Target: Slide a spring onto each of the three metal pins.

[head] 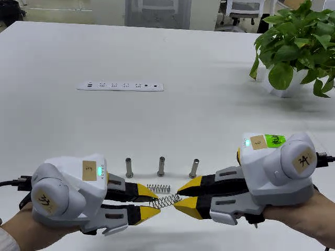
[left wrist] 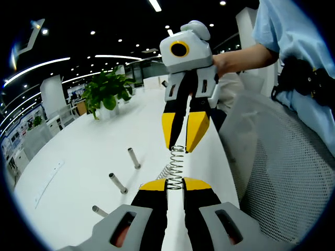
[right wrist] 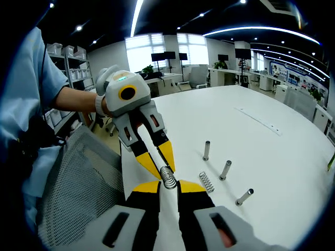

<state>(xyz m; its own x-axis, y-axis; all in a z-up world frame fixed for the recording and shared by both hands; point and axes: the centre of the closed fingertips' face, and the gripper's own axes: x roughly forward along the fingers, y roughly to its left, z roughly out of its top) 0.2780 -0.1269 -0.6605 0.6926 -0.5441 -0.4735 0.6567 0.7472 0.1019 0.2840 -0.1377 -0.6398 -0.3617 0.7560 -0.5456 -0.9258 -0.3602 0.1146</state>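
Three upright metal pins stand in a row on the white table. My left gripper and right gripper meet tip to tip just in front of them. A spring spans the small gap between them, just above the table. One end sits between the left gripper's jaws, the other between the right gripper's jaws, and both pairs close on it. A second spring lies loose on the table in front of the middle pin, also seen as the second spring.
A white power strip lies flat further back, left of centre. A potted green plant stands at the far right. A mesh chair sits beside the table's near edge, by the person's body.
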